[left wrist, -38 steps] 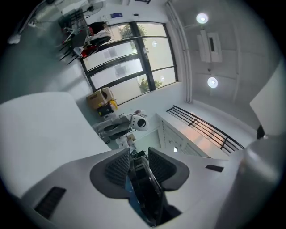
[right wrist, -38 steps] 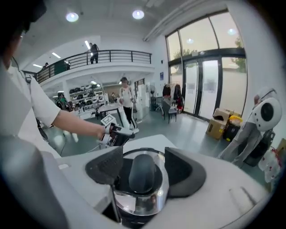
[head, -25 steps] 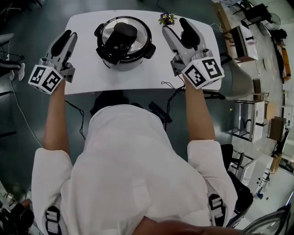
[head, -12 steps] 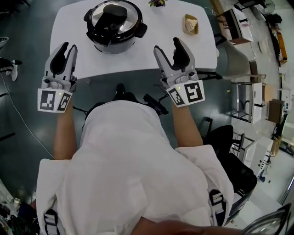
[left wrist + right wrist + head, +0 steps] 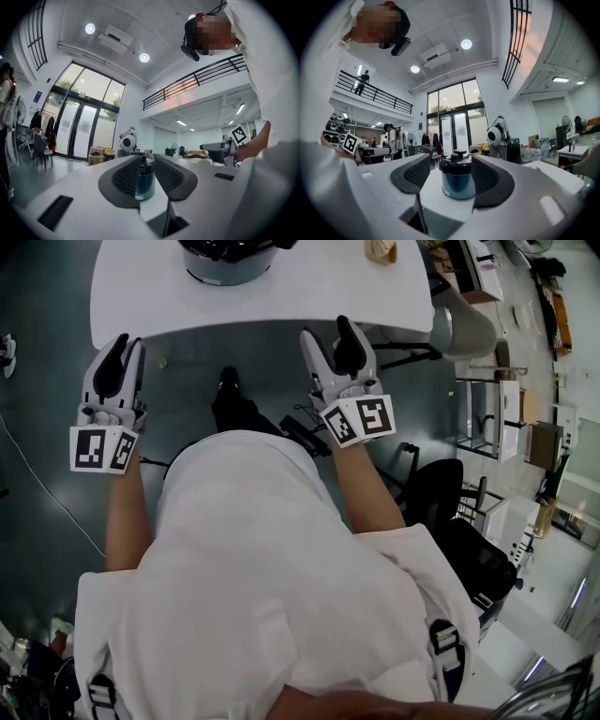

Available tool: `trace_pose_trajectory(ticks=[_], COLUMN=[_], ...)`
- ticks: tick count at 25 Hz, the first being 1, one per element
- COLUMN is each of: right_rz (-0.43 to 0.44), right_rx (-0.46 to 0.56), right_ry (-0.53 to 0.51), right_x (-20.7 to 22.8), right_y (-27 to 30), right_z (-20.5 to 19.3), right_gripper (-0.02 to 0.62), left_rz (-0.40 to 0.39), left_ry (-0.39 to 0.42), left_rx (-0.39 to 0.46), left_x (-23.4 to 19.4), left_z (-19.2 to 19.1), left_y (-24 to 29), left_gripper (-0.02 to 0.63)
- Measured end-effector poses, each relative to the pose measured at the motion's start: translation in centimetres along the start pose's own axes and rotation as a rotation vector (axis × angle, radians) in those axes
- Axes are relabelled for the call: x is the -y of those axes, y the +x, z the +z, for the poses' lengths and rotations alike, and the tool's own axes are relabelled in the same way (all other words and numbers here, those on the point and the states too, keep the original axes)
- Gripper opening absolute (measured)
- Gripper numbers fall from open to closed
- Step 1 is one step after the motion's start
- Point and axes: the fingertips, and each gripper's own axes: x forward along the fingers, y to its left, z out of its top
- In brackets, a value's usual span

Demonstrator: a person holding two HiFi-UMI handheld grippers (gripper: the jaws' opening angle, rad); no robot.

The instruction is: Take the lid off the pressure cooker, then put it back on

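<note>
Pressure cooker (image 5: 225, 253) stands upright, long axis vertical, lid (image 5: 457, 164) on, at 12 o'clock on the surface (image 5: 309, 287). The head view crops it; both gripper views show it whole. The left gripper (image 5: 128, 343) is narrowly spread and the right gripper (image 5: 327, 331) wider. Both are empty and have just been closing.

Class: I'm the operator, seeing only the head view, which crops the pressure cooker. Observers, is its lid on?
Observer: Yes; the right gripper view shows the lid seated on the pressure cooker.
Operator: Does the right claw hold anything?
Observer: No; the right claw has just been closing but stands open, the cooker well beyond it.
Operator: And the left?
Observer: The left claw has been closing too; a narrow gap, nothing gripped.
</note>
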Motion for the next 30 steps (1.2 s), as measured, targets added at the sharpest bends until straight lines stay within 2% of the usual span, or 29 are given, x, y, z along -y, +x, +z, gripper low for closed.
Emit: trace_pose_trajectory(ticks=[5, 12, 17, 20, 24, 30], right_rz=[0.011, 0.027, 0.061, 0.073, 0.073, 0.035], right_rx=[-0.054, -0.103, -0.096, -0.083, -0.083, -0.123], right_ry=[0.004, 0.014, 0.011, 0.027, 0.025, 0.031], right_x=[-2.6, -3.0, -2.7, -2.7, -1.5, 2.6], right_y=[-4.0, -10.3, -13.6, -14.8, -18.2, -26.1], right_z=[-1.9, -3.3, -3.5, -2.3, -1.7, -5.1], right_gripper=[0.278, 0.279, 0.279, 0.279, 0.278, 0.278], left_rz=[0.002, -0.002, 0.022, 0.033, 0.018, 0.033], left_ry=[-0.024, -0.056, -0.041, -0.049, -0.061, -0.060], left_rx=[-0.002, -0.017, 0.032, 0.019, -0.013, -0.042], left_x=[3.0, 9.5, 13.2, 14.5, 18.5, 26.2], left_z=[-1.5, -3.4, -2.3, -1.0, -1.2, -4.1], left_y=[-4.4, -7.4, -9.2, -9.7, -9.3, -9.3], left_gripper=[0.097, 0.097, 0.097, 0.097, 0.097, 0.097])
